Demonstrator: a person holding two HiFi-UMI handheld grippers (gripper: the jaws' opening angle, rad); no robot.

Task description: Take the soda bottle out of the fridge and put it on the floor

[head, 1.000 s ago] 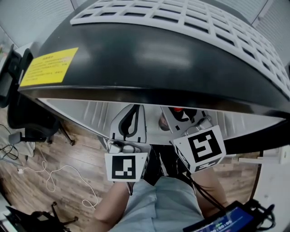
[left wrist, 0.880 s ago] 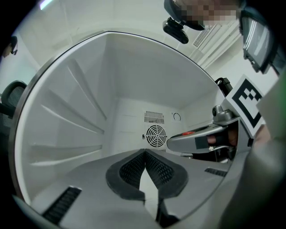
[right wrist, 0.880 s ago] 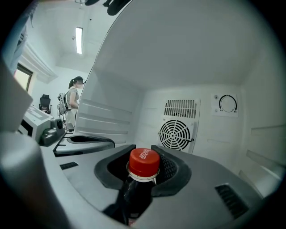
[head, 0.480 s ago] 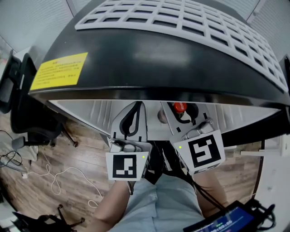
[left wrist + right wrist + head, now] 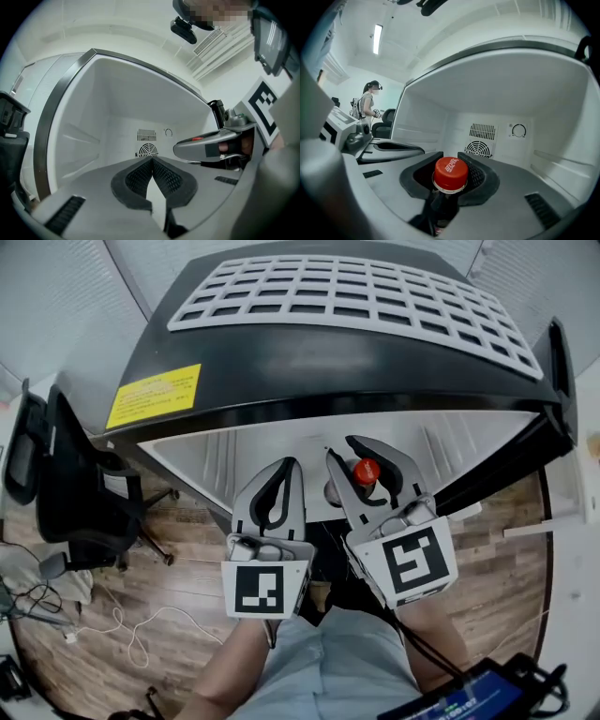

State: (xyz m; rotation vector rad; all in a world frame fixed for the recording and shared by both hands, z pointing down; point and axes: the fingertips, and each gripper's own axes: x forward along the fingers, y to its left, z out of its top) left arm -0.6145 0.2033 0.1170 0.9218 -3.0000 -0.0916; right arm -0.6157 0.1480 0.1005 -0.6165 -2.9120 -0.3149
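The soda bottle point(image 5: 366, 470) has a red cap point(image 5: 451, 173) and dark contents. My right gripper point(image 5: 349, 457) is shut on its neck just under the cap, at the mouth of the open fridge point(image 5: 244, 451). In the right gripper view the pads point(image 5: 477, 174) press the neck from both sides, and the white fridge interior point(image 5: 497, 136) with its fan grille lies behind. My left gripper point(image 5: 286, 465) hangs beside it on the left, shut and holding nothing; its pads point(image 5: 140, 176) meet at the tips. The bottle's lower body is hidden.
The fridge's black top with a white grille point(image 5: 356, 296) fills the upper head view, and its door point(image 5: 558, 381) stands open at right. A black office chair point(image 5: 66, 484) stands left on the wooden floor, near cables point(image 5: 112, 624). A person point(image 5: 370, 105) stands far off.
Both grippers and the bottle have drawn back from under the fridge's top edge, so the red cap now shows in the open. The head view has risen and tilted.
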